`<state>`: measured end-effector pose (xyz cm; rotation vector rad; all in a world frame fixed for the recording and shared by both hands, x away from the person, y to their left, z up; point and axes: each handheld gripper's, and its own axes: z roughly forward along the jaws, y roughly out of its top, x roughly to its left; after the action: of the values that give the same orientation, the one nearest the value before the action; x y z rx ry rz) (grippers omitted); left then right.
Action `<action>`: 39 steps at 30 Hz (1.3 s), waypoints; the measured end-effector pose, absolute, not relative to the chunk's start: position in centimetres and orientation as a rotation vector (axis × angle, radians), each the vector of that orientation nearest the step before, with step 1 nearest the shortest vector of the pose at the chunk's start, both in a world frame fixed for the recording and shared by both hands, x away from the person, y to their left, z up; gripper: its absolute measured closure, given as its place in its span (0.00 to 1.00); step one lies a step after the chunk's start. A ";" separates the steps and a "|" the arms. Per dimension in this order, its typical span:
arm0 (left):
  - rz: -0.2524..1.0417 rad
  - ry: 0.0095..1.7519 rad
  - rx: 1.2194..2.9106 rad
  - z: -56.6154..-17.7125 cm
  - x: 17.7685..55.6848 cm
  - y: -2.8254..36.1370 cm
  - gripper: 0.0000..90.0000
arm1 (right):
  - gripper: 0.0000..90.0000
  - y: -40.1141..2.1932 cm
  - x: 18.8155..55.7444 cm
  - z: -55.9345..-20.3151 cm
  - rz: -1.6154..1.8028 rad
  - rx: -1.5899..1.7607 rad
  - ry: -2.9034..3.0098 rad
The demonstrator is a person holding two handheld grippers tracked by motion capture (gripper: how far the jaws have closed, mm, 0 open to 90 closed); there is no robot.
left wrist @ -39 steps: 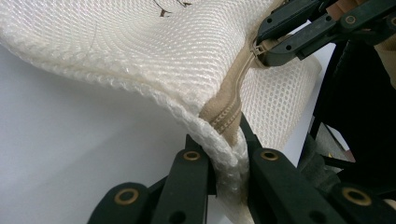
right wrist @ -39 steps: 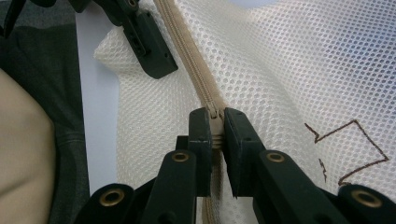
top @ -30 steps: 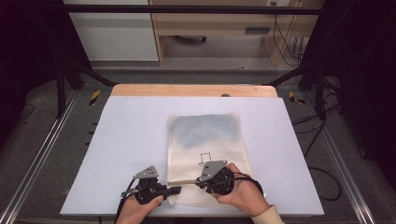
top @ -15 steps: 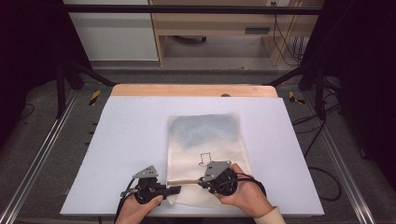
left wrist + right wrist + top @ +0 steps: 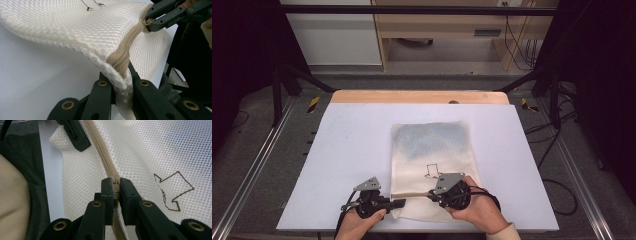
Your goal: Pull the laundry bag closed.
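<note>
One white mesh laundry bag [image 5: 432, 160] lies on the white table [image 5: 347, 150], its near end lifted between two tongs. One beige zipper [image 5: 105, 165] runs along that near edge, its long axis stretching from the left tongs [image 5: 398, 203] across to the right tongs [image 5: 432, 194]. The left tongs are pressed together on the bag's corner where the zipper ends [image 5: 121, 75], anchoring it. The right tongs are pinching the zipper slider [image 5: 114, 187], so the zipper track lies straight ahead of them, toward the left tongs. Any sliding move likely runs along that line, and the right hand [image 5: 477, 207] is the one on the slider. One brown arrow mark [image 5: 172, 192] sits on the mesh beside the track.
</note>
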<state>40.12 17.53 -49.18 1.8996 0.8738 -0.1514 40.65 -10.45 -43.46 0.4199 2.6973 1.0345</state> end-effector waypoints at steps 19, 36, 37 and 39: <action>-0.151 0.881 1.891 -49.2 40.2 17.7 0.96 | 0.91 -12.1 40.4 -43.2 1.046 0.464 2.667; -0.145 0.886 1.892 -49.2 40.3 17.8 0.96 | 0.91 -14.2 40.3 -43.1 1.050 0.523 2.636; -0.145 0.886 1.892 -49.2 40.3 17.8 0.96 | 0.91 -14.4 40.3 -43.1 1.051 0.532 2.634; -0.144 0.887 1.891 -49.2 40.3 17.9 0.96 | 0.91 -14.6 40.3 -43.1 1.051 0.531 2.631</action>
<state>40.29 17.86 -49.18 1.8909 0.8871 -0.1438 40.33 -14.56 -43.07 0.5313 2.6311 1.0505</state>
